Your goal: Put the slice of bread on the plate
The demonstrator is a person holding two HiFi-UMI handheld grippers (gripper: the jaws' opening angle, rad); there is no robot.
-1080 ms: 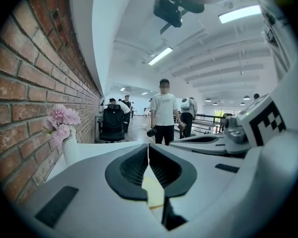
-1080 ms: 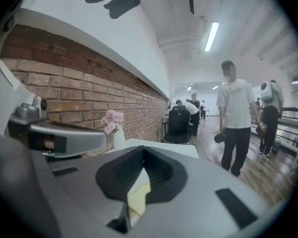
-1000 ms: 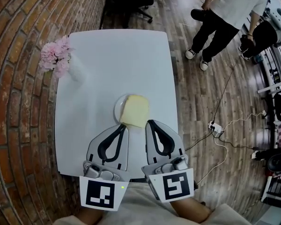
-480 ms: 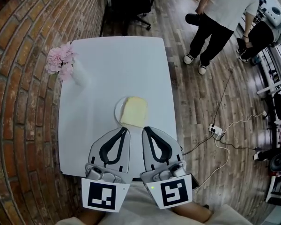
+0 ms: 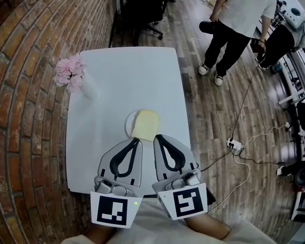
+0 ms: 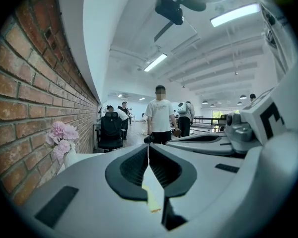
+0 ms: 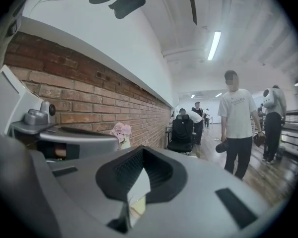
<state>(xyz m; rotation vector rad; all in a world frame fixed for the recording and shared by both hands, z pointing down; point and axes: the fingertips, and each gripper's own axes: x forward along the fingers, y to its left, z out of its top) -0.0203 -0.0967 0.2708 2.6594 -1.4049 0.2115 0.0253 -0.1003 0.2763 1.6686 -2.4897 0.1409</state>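
The slice of bread (image 5: 145, 125) stays on the plate (image 5: 128, 122). The left gripper (image 5: 136, 141) and right gripper (image 5: 156, 137), jaws clenched and empty, now sit slightly higher over the bench (image 5: 122, 75).

The head view looks steeply down over the left gripper (image 5: 136, 141) and right gripper (image 5: 156, 138); each gripper view looks level along its jaws, both sharing the flowers (image 6: 61, 137), chair (image 6: 111, 129) and person (image 6: 160, 118) ahead.
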